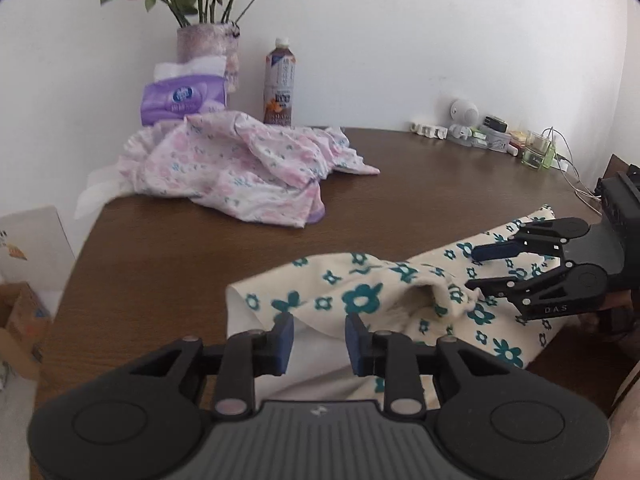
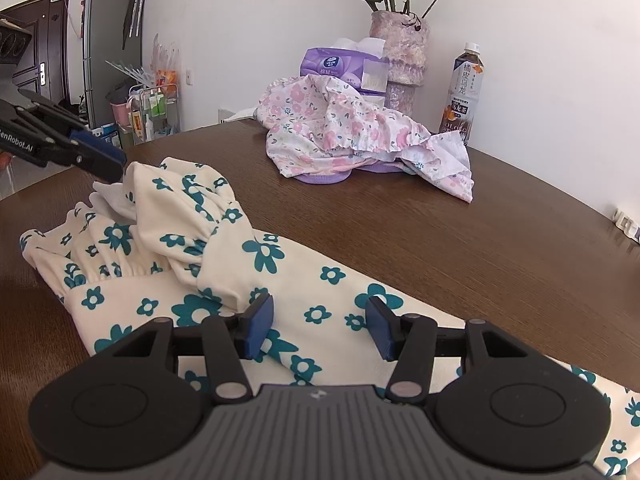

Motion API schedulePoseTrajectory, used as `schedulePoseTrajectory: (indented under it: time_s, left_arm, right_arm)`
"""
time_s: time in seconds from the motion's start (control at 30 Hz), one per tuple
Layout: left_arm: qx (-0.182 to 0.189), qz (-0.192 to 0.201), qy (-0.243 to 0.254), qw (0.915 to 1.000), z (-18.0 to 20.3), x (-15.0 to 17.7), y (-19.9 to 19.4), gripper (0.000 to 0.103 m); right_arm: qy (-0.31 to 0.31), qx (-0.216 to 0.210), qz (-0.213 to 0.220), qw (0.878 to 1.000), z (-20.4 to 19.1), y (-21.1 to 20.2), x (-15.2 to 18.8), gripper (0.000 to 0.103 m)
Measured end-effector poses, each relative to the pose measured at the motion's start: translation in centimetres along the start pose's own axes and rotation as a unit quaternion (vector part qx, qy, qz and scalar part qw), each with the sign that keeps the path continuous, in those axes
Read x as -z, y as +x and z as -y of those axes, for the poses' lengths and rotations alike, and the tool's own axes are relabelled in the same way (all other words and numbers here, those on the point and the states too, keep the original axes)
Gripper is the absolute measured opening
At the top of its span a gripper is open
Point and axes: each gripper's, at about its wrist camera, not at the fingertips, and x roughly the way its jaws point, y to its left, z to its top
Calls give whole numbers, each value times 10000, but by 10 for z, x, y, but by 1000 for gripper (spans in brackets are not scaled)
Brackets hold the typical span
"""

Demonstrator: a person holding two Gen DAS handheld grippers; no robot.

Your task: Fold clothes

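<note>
A cream garment with teal flowers (image 1: 360, 300) (image 2: 280, 280) lies along the near edge of the brown table (image 1: 400, 184) (image 2: 440, 232), its gathered end bunched and raised. My left gripper (image 1: 320, 340) (image 2: 116, 164) is open at that raised end, with a cloth edge lying between its blue pads. My right gripper (image 2: 320, 328) (image 1: 471, 269) hovers wide open over the flatter part of the same garment and grips nothing. A crumpled pink floral garment (image 1: 240, 168) (image 2: 348, 132) sits in a heap at the back of the table.
Behind the pink heap stand a purple tissue pack (image 1: 182, 98) (image 2: 336, 66), a vase of flowers (image 1: 208, 46) (image 2: 400, 52) and a drink bottle (image 1: 280, 84) (image 2: 462, 92). Small items and cables (image 1: 500, 136) line the back right. A cardboard box (image 1: 20, 328) sits on the floor.
</note>
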Motion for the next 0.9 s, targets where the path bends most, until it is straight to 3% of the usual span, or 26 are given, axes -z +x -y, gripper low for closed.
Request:
schedulePoseTrajectory:
  time_s: [0.1,0.23,0.4,0.47,0.53,0.6,0.63,0.77,0.9]
  left_arm:
    - [179,-105,-442,9988,0,6,6,29]
    - [185,64,-969,9951,1,7,6,50]
    - [177,264,-1414,9894,7,8,7,51]
    - [75,259,-1377,9901,12,8,10,50]
    - [-67,250,-1278,9915,18,9,14,45]
    - [-184,278,-1097,9934,23,10,17,12]
    - [-211,301,-1001,9943,25,11,17,2]
    - [-437,429,-453,9971,35,12,11,0]
    - [-495,512,-130,9974,37,9,2,0]
  right_arm:
    - [-6,4,0,10000,0,1,0,52]
    - [-64,42,14,10000,-2,0,0,52]
    - [-366,203,159,9990,-13,-5,0,52]
    - [-431,39,381,9983,-21,-16,-7,52]
    - [-548,-179,583,9966,-31,-27,-13,52]
    - [-735,-399,704,9940,-46,-32,-18,52]
    - [-880,-433,720,9926,-55,-30,-20,52]
    - [-1449,-446,754,9856,-88,-22,-26,48]
    - [-1834,-231,623,9808,-108,-8,-30,17]
